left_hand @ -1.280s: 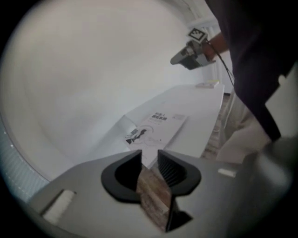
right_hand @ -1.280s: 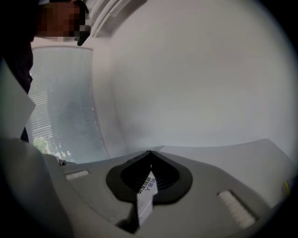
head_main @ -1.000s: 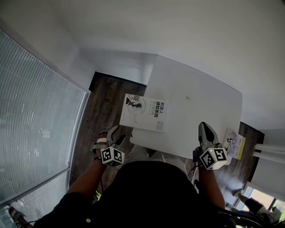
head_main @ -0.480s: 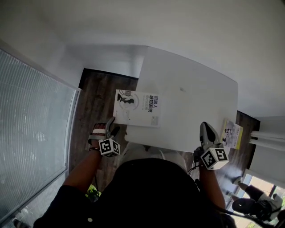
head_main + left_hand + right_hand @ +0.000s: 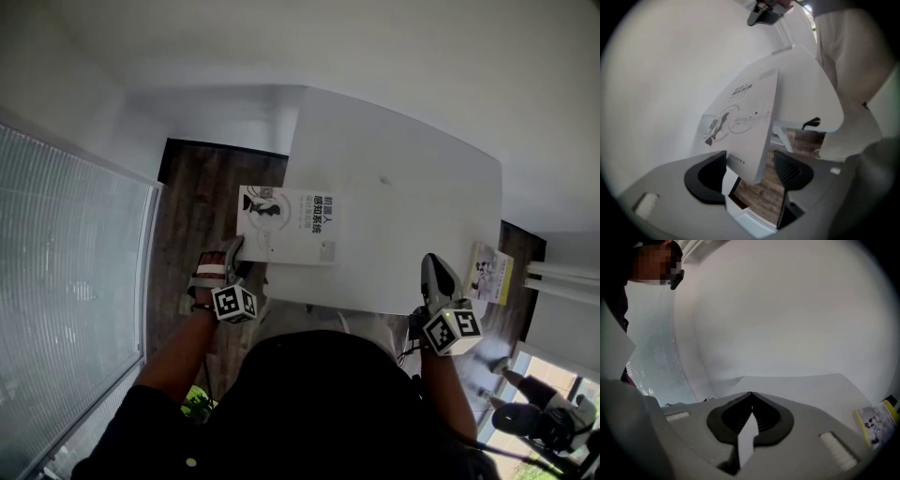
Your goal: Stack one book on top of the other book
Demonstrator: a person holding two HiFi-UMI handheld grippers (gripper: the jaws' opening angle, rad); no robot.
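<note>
Left gripper (image 5: 235,255) jaws opening, book (image 5: 291,225) corner between, seemingly ungripped, right gripper (image 5: 431,266) jaws together.

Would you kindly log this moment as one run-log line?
left gripper: jaws opening around white book corner | right gripper: shut, empty | yellow book: at table edge

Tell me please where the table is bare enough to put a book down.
The whole middle and far part of the table is bare, between the white book at its left edge and the yellow book at its right edge. Crowded: the left edge, where the book's corner sits between the opening jaws of the left gripper.
</note>
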